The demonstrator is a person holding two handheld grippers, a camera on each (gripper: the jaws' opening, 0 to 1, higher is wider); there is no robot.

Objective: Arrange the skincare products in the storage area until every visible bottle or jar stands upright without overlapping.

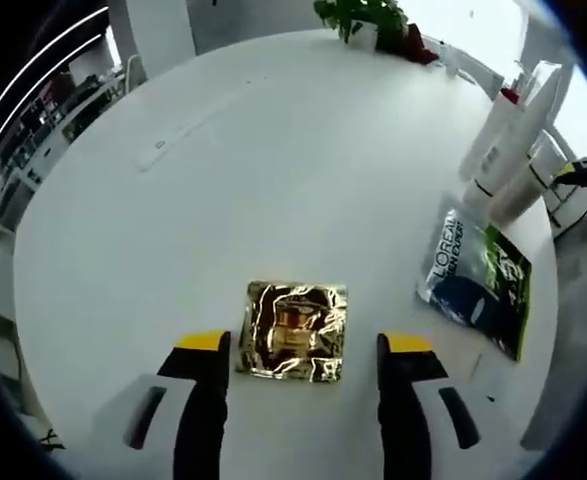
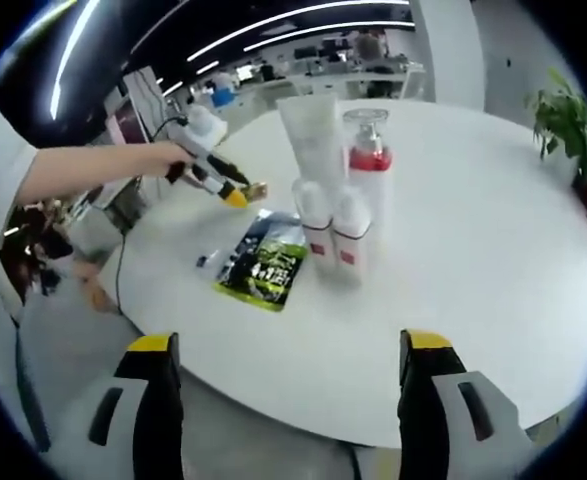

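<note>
Bottles (image 2: 335, 190) upright beside flat pouch (image 2: 263, 262); both grippers' fingers spread, empty; a careless reach could topple the cluster.

Round white table (image 1: 273, 180), apparently office

On the table (image 1: 173, 250), the sachet (image 1: 476, 276) lies flat before the upright bottles (image 1: 503, 150).

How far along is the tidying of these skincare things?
Partly done, it seems. The tubes and bottles already stand upright in a tight cluster. In hand: the left gripper, open, hovers at the gold foil packet lying flat. Left: that packet and the L'Oreal sachet, also flat. The right gripper is open, holding nothing.
</note>
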